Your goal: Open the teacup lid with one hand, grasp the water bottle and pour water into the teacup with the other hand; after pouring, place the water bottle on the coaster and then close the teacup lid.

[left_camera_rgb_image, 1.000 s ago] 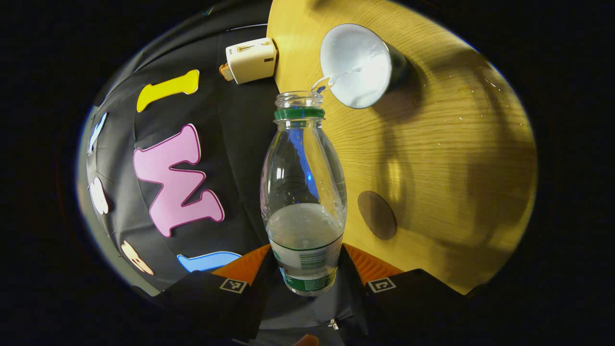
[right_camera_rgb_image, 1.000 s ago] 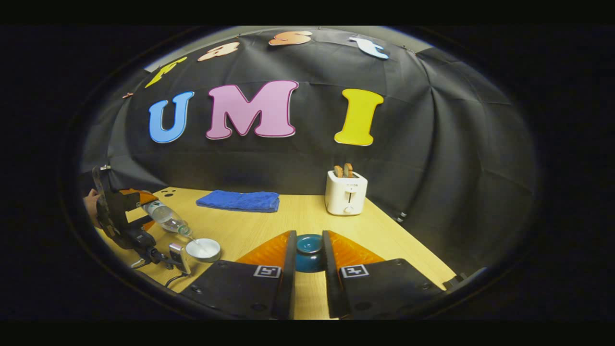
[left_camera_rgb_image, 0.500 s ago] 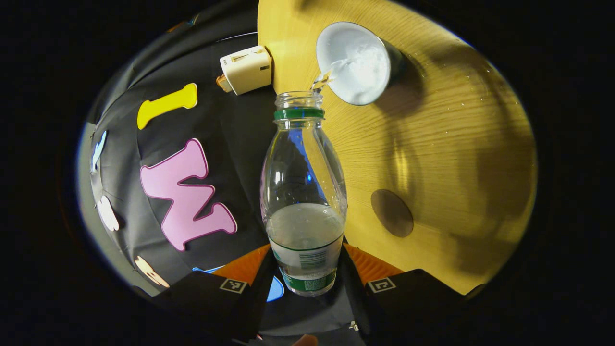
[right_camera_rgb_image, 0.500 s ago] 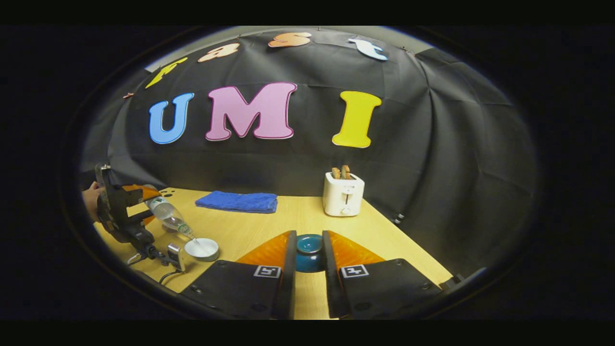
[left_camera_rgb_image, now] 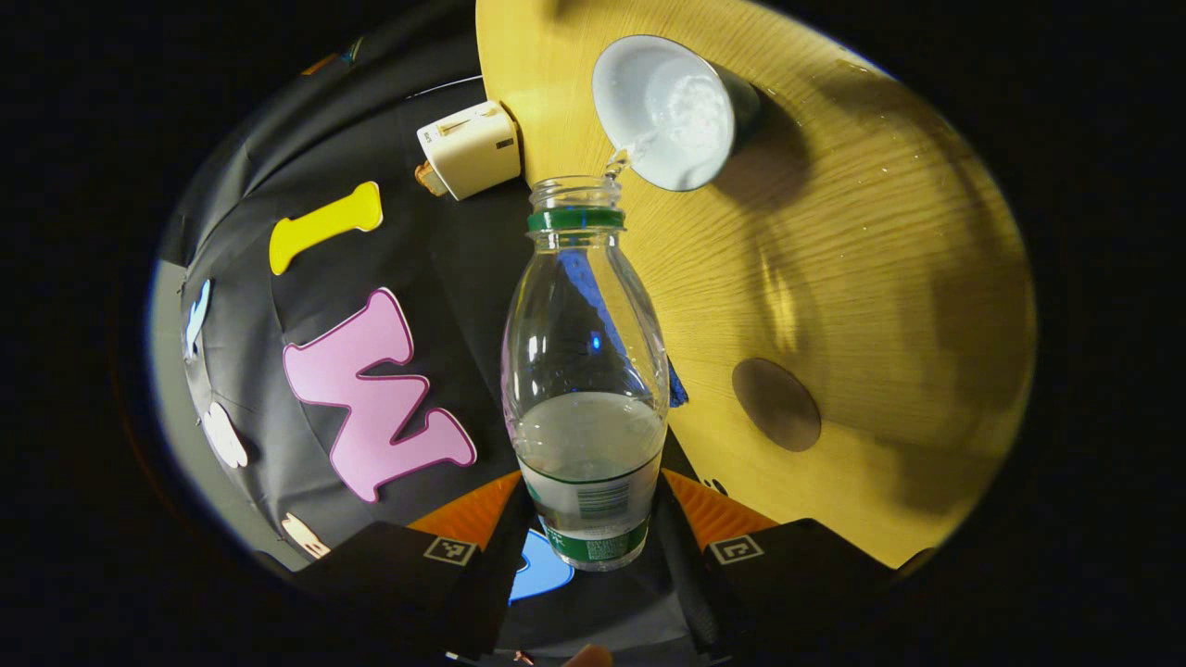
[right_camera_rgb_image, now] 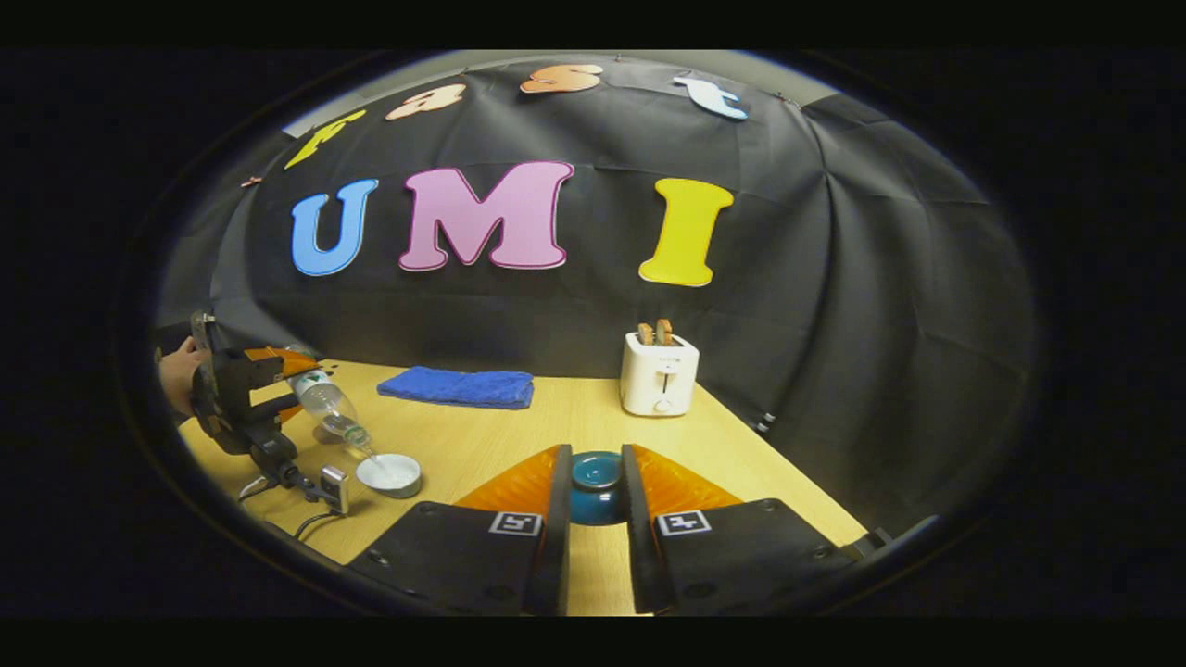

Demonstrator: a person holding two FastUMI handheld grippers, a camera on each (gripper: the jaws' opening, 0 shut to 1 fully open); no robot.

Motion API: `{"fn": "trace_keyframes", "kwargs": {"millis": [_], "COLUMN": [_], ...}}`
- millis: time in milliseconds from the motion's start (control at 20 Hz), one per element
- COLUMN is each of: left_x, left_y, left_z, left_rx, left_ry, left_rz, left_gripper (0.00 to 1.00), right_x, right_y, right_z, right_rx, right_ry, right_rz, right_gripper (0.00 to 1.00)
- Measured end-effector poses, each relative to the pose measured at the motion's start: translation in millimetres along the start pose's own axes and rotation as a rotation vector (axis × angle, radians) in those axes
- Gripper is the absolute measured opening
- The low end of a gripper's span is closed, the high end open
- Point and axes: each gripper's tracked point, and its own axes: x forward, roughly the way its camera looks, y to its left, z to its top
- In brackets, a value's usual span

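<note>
In the left gripper view my left gripper (left_camera_rgb_image: 590,533) is shut on a clear water bottle (left_camera_rgb_image: 586,371) with a green neck ring, about a third full. The bottle is tipped, and a thin stream runs from its mouth into the white-lined teacup (left_camera_rgb_image: 665,111) on the wooden table (left_camera_rgb_image: 880,259). A round brown coaster (left_camera_rgb_image: 776,405) lies bare on the table beside the bottle. In the right gripper view my right gripper (right_camera_rgb_image: 596,496) is shut on the teal teacup lid (right_camera_rgb_image: 596,482), held above the table. Far left there, the left gripper (right_camera_rgb_image: 295,389) tilts the bottle (right_camera_rgb_image: 332,414) over the teacup (right_camera_rgb_image: 389,474).
A white toaster (right_camera_rgb_image: 659,373) with bread in its slots stands at the back of the table, also the toaster (left_camera_rgb_image: 468,148) near the table edge. A folded blue towel (right_camera_rgb_image: 459,386) lies at the back. A cable trails from the left gripper toward the table's front edge.
The left gripper has risen a little and turned while the bottle keeps pouring; cup and coaster have slid across its view. The right gripper holds the lid nearly still.
</note>
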Motion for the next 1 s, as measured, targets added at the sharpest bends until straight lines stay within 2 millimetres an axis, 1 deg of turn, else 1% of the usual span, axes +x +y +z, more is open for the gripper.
{"fn": "trace_keyframes", "kwargs": {"millis": [200, 250, 350, 400, 450, 550, 650, 700, 900, 950, 1000], "left_x": [5, 5, 7, 8, 8, 8, 9, 9, 9, 10, 11], "left_y": [11, 14, 20, 23, 27, 33, 39, 42, 49, 51, 51], "left_z": [4, 5, 6, 7, 8, 13, 18, 21, 25, 25, 24], "left_rx": [0.043, 0.056, 0.085, 0.11, 0.128, 0.151, 0.179, 0.191, 0.222, 0.226, 0.228], "left_ry": [-0.034, -0.043, -0.055, -0.061, -0.071, -0.099, -0.125, -0.138, -0.17, -0.172, -0.172], "left_rz": [0.045, 0.056, 0.075, 0.085, 0.097, 0.115, 0.135, 0.149, 0.183, 0.182, 0.181], "left_gripper": [0.76, 0.76, 0.76, 0.76, 0.76, 0.76, 0.76, 0.76, 0.76, 0.76, 0.76], "right_x": [-3, -4, -6, -7, -7, -8, -10, -10, -13, -14, -14], "right_y": [-3, -5, -7, -8, -9, -9, -9, -10, -11, -11, -11], "right_z": [0, 1, -1, -2, -2, -3, -3, -2, -1, -2, -3], "right_rx": [-0.003, -0.004, -0.003, -0.003, -0.002, -0.001, 0.0, 0.001, 0.0, 0.001, 0.002], "right_ry": [-0.004, -0.006, -0.005, -0.005, -0.003, -0.004, -0.007, -0.009, -0.014, -0.013, -0.014], "right_rz": [-0.007, -0.01, -0.017, -0.02, -0.022, -0.026, -0.028, -0.029, -0.034, -0.036, -0.037], "right_gripper": [0.31, 0.36, 0.25, 0.31, 0.26, 0.25, 0.36, 0.31, 0.31, 0.26, 0.31]}}
